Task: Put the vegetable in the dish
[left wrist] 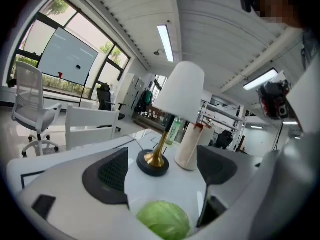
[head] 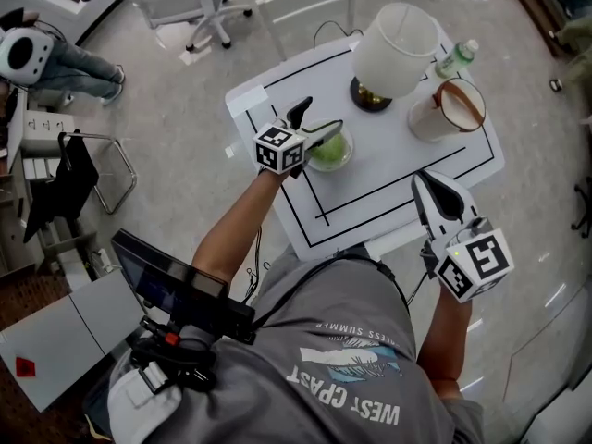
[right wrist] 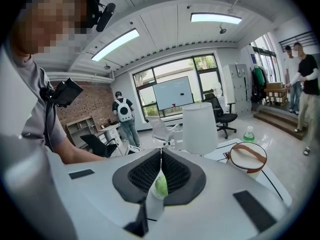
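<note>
A round green cabbage (head: 329, 148) lies in a small clear glass dish (head: 345, 162) at the left of the white table (head: 388, 178). My left gripper (head: 315, 123) hangs just over it, open wide. In the left gripper view the cabbage (left wrist: 164, 219) sits low between the dark pads (left wrist: 112, 176), and neither pad touches it. My right gripper (head: 427, 185) is shut and empty, held above the table's front right edge. In the right gripper view its jaws (right wrist: 160, 168) meet in a thin seam, with the cabbage (right wrist: 161, 185) showing beyond it.
A white-shaded lamp (head: 396, 49) on a brass stem and black base stands at the table's back. Right of it are a white jar with a brown strap (head: 449, 109) and a green bottle (head: 457, 57). Office chairs and people are around the room.
</note>
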{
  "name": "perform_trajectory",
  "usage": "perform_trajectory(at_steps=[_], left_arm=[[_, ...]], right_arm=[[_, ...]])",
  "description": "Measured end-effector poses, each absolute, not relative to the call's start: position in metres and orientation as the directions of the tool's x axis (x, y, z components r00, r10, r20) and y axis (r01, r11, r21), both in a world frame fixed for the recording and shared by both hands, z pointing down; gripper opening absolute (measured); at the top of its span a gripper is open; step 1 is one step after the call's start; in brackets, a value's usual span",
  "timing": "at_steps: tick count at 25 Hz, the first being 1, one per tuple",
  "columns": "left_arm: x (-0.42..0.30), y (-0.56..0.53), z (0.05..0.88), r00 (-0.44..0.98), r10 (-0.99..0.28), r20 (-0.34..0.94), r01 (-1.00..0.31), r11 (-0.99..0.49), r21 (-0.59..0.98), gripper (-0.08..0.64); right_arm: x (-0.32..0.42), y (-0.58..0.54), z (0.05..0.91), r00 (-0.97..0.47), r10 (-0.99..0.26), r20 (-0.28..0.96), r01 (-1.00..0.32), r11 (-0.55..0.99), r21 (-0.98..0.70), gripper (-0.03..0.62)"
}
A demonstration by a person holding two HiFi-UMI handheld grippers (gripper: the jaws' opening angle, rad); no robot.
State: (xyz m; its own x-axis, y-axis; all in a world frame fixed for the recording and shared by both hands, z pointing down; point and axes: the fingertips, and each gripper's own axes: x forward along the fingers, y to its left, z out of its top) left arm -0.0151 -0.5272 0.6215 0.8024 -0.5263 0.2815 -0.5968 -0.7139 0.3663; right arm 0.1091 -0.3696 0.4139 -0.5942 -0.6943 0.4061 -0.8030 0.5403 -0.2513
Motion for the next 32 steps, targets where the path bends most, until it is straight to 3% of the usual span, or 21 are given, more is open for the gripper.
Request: perform_trajectory(at_steps=[4, 11, 13, 23, 32], left_arm=[[-0.029, -0.522, 0.543, 0.823, -0.556, 0.113, -0.554, -0.746, 0.37, 0.405], [-0.049, -0.47, 0.423, 0.874, -0.477, -0.092, -0.427, -0.845, 0.324, 0.077], [-0.055, -0.451, 0.399, 0.887, -0.444, -0.126, -0.392, -0.868, 0.304, 0.017], [-0.075, -0.371, 0.313, 0.926, -0.322, -0.198, -0.273, -0.932, 0.24, 0.008], [-0.093, -0.292, 0.256, 0.901, -0.377, -0.214, -0.356, -0.925, 0.132, 0.008]], right_arm=[[0.096, -0.362, 0.404, -0.597, -0.701, 0.39, -0.8, 0.551, -0.235, 0.008], [0.075, -0.34, 0.374, -0.599, -0.738, 0.312, -0.8, 0.568, -0.191, 0.008], [0.07, -0.331, 0.363, -0.597, -0.75, 0.287, -0.802, 0.573, -0.171, 0.008], [0.062, -0.285, 0.312, -0.59, -0.782, 0.203, -0.804, 0.592, -0.057, 0.008], [0.068, -0.226, 0.258, -0.643, -0.763, 0.074, -0.765, 0.644, -0.008, 0.008]])
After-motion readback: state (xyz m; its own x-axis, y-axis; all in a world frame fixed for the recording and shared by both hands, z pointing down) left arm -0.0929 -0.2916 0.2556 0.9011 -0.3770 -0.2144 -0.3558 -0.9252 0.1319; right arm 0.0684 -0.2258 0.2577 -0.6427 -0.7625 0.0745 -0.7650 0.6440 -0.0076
